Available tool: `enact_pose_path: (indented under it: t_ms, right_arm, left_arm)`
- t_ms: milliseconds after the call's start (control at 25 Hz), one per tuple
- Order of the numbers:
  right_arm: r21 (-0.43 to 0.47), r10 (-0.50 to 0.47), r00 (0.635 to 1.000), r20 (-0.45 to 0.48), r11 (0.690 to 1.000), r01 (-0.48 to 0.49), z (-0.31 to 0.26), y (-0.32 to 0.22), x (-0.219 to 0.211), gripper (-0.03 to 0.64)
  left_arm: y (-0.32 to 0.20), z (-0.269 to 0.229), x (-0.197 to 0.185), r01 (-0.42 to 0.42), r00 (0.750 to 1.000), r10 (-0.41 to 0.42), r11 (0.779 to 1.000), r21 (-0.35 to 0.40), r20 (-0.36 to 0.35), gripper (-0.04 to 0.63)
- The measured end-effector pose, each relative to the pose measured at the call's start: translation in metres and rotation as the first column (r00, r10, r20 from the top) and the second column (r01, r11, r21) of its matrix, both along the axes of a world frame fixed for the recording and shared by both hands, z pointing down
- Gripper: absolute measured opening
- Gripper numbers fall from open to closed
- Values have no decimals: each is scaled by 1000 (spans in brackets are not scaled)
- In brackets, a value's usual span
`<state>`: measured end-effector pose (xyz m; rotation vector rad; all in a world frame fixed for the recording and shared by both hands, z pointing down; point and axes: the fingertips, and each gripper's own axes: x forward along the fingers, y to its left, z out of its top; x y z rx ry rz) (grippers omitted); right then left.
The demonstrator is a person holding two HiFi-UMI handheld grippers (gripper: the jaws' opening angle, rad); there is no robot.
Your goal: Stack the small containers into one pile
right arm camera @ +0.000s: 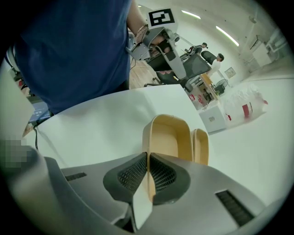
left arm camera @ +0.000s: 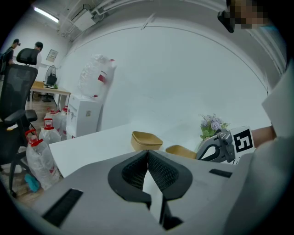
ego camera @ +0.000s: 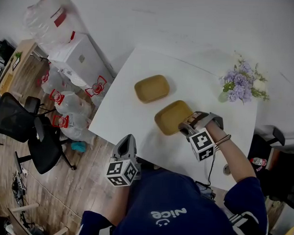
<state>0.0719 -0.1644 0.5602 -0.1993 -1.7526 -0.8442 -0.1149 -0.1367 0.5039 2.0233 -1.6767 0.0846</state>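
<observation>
The nearer container [ego camera: 172,117] and the farther container [ego camera: 151,88] are shallow, rounded tan trays with thin smooth walls. They lie apart on the plain white worktop [ego camera: 123,109]. My right tool [right arm camera: 148,158] pinches the nearer one's rim, and my left tool [left arm camera: 148,153] is pressed together, empty, by the near edge.

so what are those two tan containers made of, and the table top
Near container and far container: probably moulded paper fibre, maybe plastic; matte tan, thin walls, no gloss. Table: likely white laminate; smooth, even, no grain.
</observation>
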Motion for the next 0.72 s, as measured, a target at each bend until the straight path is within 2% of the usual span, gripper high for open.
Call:
enact_pose_path:
  t_ms: [400,720]
  right_arm:
    - [77,109,988,106,990,-118,-43,-45,-32,57]
    - [107,139,977,164,982,-158,-65,-77,-65,57]
  left_arm:
    - [-15,-5,-16,-27,1000,27,1000,14,2,20]
    - [-30,-8,-34,-35,999,35,999,20,-7,20]
